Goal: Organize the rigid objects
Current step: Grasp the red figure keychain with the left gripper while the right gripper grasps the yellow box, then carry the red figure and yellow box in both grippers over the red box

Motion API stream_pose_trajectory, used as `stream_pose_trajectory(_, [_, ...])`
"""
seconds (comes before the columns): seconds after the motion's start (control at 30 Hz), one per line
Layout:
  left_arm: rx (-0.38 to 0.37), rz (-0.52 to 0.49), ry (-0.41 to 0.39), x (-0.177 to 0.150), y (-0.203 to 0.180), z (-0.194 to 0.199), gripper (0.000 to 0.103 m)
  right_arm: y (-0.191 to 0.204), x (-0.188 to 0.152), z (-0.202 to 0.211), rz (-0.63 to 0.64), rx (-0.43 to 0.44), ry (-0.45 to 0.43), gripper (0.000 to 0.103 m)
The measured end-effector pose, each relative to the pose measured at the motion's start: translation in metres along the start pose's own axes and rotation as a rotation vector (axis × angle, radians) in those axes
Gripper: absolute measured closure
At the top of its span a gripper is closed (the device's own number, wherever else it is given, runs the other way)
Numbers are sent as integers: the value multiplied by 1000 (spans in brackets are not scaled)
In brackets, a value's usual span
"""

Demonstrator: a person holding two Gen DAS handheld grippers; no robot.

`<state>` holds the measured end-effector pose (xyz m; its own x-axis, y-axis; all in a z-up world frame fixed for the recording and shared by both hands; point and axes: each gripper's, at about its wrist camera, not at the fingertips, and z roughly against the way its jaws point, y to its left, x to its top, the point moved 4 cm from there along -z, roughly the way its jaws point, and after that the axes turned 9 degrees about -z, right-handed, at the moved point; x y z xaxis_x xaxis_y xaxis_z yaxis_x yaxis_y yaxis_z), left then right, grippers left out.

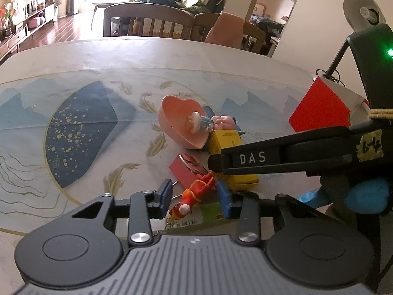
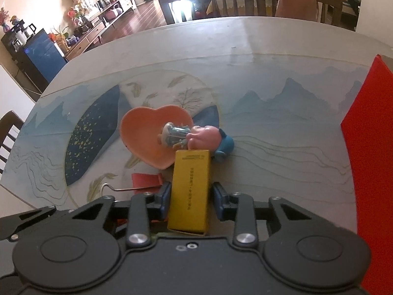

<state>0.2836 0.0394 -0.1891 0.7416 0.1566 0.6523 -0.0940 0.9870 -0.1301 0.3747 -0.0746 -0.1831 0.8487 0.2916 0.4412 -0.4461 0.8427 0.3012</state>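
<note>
My left gripper (image 1: 195,198) is shut on a red and orange figurine keychain (image 1: 196,191), which lies slanted between the blue pads (image 1: 164,196). My right gripper (image 2: 191,199) is shut on a long yellow box (image 2: 190,191), a pad against each side. In the left wrist view the right gripper's black finger (image 1: 250,158) reaches in over that yellow box (image 1: 226,140). Behind them a pink heart-shaped bowl (image 2: 147,135) holds a small jellyfish-like toy (image 2: 174,134). A pink toy figure (image 2: 203,135) with a blue part (image 2: 227,145) lies against the bowl.
A flat red card (image 2: 146,180) with a bent wire hook (image 2: 110,186) lies left of the yellow box. A large red box (image 1: 319,108) stands at the right. A printed card with a barcode (image 1: 208,211) lies under the figurine. Chairs (image 2: 206,0) line the patterned table's (image 1: 98,56) far edge.
</note>
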Motion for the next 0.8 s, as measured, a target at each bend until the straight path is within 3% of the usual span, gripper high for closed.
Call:
stream_pose_trajectory(0.23, [-28, 1, 14, 1, -1, 1, 82, -3, 0, 7, -10, 0, -14, 75])
stream_pose_trajectory(0.8, [-86, 52, 36, 2, 4, 25, 83, -6, -7, 55, -65, 15, -72, 75])
